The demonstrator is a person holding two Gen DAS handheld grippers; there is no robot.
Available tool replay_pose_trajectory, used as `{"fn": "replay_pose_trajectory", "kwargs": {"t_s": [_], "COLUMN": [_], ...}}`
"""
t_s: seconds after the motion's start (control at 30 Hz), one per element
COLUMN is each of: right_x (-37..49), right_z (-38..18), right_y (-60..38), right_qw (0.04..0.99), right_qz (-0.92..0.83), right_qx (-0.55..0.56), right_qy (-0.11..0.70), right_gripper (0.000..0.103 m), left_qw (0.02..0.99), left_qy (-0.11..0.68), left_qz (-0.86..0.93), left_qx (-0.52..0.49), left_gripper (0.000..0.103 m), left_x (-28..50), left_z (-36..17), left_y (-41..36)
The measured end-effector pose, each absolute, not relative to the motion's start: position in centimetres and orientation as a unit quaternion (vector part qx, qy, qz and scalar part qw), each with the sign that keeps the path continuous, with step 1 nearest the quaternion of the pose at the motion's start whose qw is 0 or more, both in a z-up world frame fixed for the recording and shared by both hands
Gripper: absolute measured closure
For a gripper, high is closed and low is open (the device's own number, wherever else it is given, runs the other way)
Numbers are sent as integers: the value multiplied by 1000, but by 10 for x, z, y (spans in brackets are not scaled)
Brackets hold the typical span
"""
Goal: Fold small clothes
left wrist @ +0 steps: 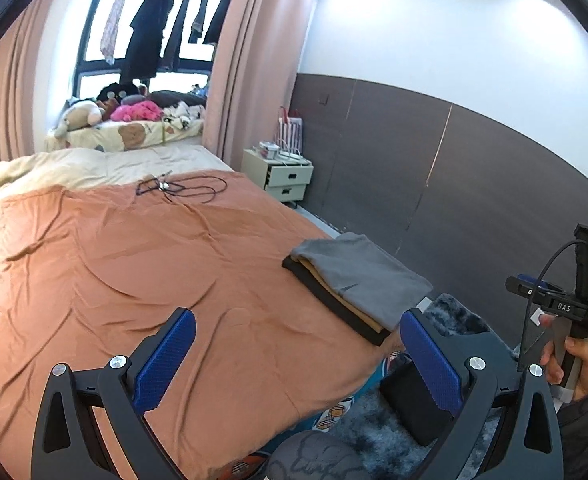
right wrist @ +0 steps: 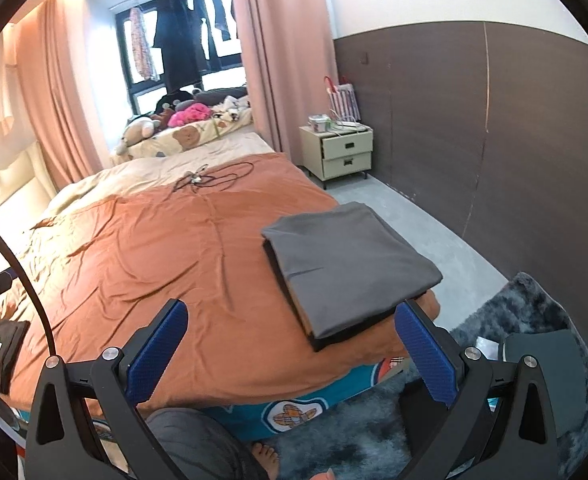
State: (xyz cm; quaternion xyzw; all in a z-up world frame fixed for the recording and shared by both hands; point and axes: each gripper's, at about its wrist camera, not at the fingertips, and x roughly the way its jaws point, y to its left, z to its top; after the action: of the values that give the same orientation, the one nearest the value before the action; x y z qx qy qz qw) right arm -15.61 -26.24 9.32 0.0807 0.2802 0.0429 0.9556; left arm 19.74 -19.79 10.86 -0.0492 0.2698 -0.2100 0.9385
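A stack of folded clothes (left wrist: 358, 280) (right wrist: 346, 268), grey on top with tan and black layers beneath, lies at the near right corner of the orange bed cover (left wrist: 134, 264) (right wrist: 182, 248). My left gripper (left wrist: 298, 356) is open above the cover, left of the stack, with nothing between its blue pads. My right gripper (right wrist: 290, 352) is also open and empty, hovering over the bed's near edge just in front of the stack. In the left wrist view a hand holds the right gripper's handle (left wrist: 574, 312) at far right.
A tangled black cable (left wrist: 182, 188) (right wrist: 210, 178) lies on the far part of the bed. A cream nightstand (left wrist: 284, 178) (right wrist: 340, 152) stands by the dark wall panel. Grey shaggy rug (right wrist: 514, 320) and a dark object (left wrist: 414, 404) lie on the floor. Plush toys (left wrist: 106, 114) sit by the window.
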Motion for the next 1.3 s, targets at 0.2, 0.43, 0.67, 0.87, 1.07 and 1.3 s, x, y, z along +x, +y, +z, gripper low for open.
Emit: {"fn": "replay_pose_trajectory", "kwargs": {"t_s": [0.2, 0.43, 0.67, 0.87, 1.07, 1.3], "right_x": [-181, -204, -227, -249, -273, -290], "right_z": [96, 90, 75, 62, 48, 39], "right_y": [-249, -242, -233, -225, -201, -177], "right_qw": [962, 967, 968, 971, 971, 970], "right_qz": [65, 74, 87, 97, 113, 131], "right_qx": [69, 63, 67, 69, 52, 40], "right_qy": [257, 234, 224, 208, 205, 201], "right_gripper": [0, 0, 0, 0, 0, 0], "left_qw": [946, 956, 962, 965, 969, 971], "left_qy": [255, 231, 223, 221, 221, 217], "left_qz": [-195, -175, -153, -136, -103, -75], "left_qx": [-52, -43, -46, -41, -47, -62], "left_gripper": [0, 0, 0, 0, 0, 0], "left_x": [163, 115, 75, 44, 16, -9], "left_z": [117, 121, 117, 107, 96, 84], "left_y": [-174, -147, -122, -110, -95, -78]}}
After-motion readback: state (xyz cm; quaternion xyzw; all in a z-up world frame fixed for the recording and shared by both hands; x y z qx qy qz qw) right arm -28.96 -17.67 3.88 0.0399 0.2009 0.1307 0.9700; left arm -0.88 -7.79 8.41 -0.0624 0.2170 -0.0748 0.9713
